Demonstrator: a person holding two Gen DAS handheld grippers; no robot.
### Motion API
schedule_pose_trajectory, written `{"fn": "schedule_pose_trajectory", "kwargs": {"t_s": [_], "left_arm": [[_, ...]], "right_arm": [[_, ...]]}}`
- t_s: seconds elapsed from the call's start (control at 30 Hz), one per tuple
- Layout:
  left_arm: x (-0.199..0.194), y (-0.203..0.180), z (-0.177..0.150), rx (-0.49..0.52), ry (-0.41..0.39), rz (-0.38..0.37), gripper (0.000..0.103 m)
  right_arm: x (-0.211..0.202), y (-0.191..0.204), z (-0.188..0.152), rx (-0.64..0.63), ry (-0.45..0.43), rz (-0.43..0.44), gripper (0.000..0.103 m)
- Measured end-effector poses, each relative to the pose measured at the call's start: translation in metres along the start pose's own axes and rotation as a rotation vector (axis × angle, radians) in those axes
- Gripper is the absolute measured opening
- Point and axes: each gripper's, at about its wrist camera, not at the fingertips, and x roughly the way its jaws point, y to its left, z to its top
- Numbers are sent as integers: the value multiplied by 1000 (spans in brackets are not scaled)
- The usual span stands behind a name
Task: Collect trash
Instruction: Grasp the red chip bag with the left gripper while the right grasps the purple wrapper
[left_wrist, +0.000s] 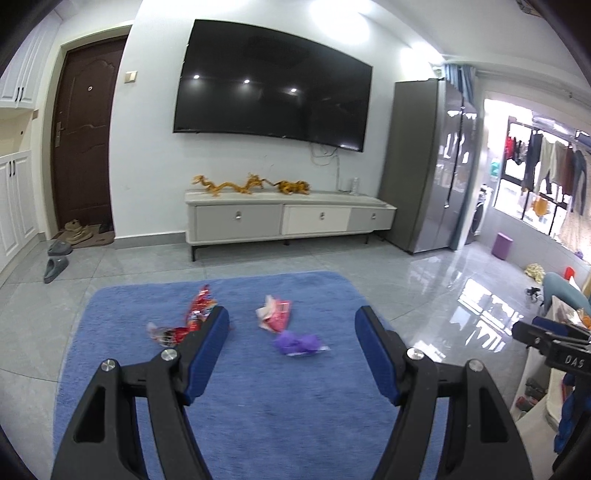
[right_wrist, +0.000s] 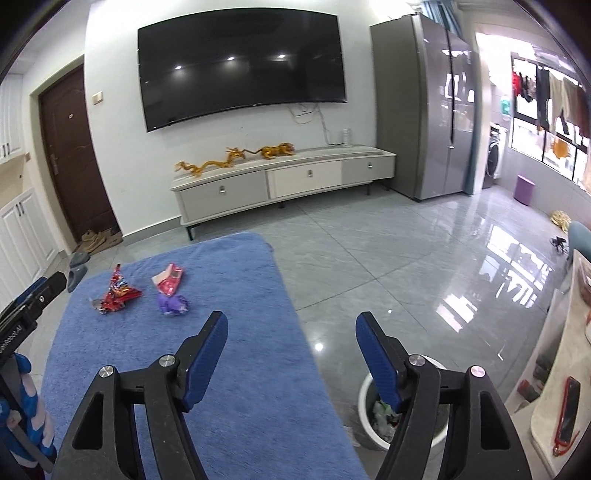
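White "DAS" lettering marks the right hand-held gripper (right_wrist: 291, 325); both it and the left hand-held gripper (left_wrist: 291, 325) gape wide, empty.

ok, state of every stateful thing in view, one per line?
left gripper: open, empty
right gripper: open, empty
red wrapper: crumpled, on rug
pink wrapper: crumpled, on rug
purple wrapper: crumpled, on rug
trash bin: lidless, holds trash
TV: off
door: shut
cabinet drawers: shut
fridge: shut

bin (right_wrist: 364, 397) half hidden, red wrapper (left_wrist: 192, 321) blurred
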Motion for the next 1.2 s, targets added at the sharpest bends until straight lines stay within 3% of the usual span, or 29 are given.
{"fn": "schedule_pose_trajectory", "kwargs": {"t_s": [0.33,0.6,0.83,1.1,1.2], "left_arm": [[69,102,7,-68,129,117,70],[132,174,21,-225,252,86,70],[189,161,23,-170,337,16,70],[245,151,-2,-197,428,45,69],[246,154,-5,-244,421,20,56]], "right_arm": [[64,48,15,-69,85,134,77],[130,95,23,-103,185,287,78],[191,126,21,-94,277,395,81],[240,147,11,-94,357,434,81],[244,150,7,-112,360,433,77]]}}
